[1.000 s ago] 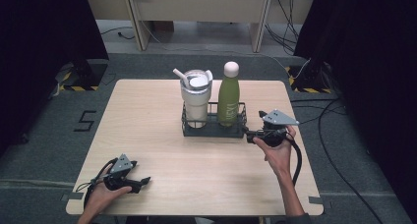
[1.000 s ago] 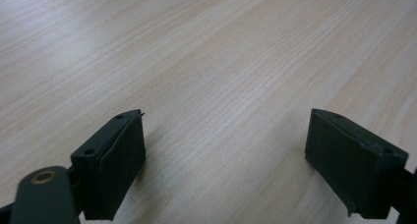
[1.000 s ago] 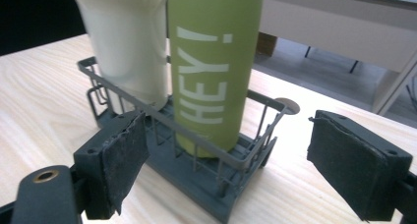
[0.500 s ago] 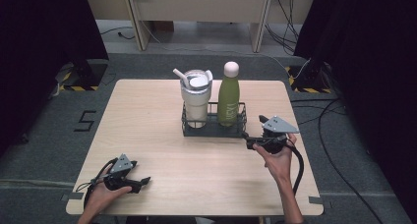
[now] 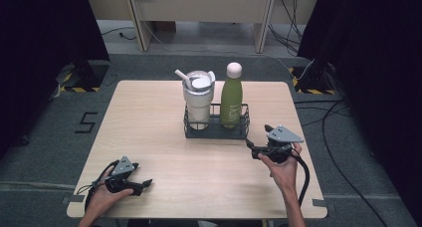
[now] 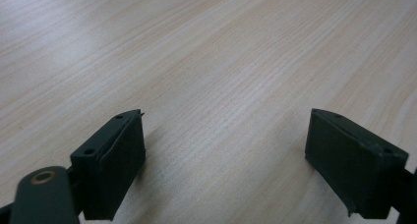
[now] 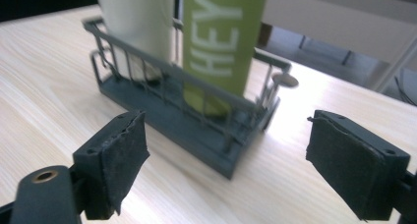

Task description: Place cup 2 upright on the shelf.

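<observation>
Wooden table (image 5: 149,117): right gripper (image 5: 250,146), jaws spread, is facing the wire rack (image 5: 217,132); left gripper (image 5: 146,184), jaws spread, is resting near-left.

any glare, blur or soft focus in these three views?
High view: even light, sharp enough, dark curtains at both sides, faint sheen on the table. Left gripper view: broad glare on the wood at upper left, jaws soft and close. Right gripper view: green bottle and black rack slightly soft, bright glare on the table right of the rack, jaws blurred in the foreground.
</observation>
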The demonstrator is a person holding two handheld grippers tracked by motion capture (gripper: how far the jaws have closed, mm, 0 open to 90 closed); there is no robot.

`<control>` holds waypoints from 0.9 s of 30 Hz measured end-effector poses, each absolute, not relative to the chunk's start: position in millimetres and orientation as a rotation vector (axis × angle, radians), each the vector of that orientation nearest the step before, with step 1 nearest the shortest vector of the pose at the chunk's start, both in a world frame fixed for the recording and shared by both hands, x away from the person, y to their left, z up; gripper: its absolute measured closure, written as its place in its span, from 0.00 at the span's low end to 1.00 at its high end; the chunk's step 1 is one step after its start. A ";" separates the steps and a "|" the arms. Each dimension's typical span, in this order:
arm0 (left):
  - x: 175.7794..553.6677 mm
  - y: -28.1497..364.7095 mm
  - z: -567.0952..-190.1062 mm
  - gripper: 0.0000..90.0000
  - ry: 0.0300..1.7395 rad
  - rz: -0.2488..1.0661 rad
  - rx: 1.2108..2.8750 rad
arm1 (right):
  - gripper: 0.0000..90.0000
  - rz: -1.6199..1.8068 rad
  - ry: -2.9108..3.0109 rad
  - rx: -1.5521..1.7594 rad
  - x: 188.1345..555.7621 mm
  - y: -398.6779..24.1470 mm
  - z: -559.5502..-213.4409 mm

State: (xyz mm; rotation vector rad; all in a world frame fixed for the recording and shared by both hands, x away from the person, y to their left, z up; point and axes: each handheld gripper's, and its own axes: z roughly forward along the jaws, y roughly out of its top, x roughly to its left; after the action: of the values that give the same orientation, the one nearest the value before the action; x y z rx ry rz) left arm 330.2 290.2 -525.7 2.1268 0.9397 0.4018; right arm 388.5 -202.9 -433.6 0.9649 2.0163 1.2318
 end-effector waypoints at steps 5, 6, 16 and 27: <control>330.4 290.1 -525.7 0.16 0.937 0.401 2.127 | 0.17 1.234 2.010 0.995 385.0 -209.5 -441.0; 330.4 290.2 -525.7 0.16 0.937 0.400 2.127 | 0.17 1.234 2.010 0.995 385.0 -209.5 -441.0; 330.4 290.1 -525.7 0.16 0.937 0.401 2.126 | 0.17 1.250 2.024 1.022 378.2 -214.2 -452.3; 330.3 290.1 -525.7 0.16 0.937 0.401 2.127 | 0.18 1.281 2.035 1.045 366.3 -218.4 -460.7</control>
State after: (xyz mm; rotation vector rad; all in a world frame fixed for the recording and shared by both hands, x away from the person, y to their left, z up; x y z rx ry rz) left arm 330.3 290.1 -525.7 2.1270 0.9368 0.4007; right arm 366.3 -218.4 -460.7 1.0454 2.0350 1.2808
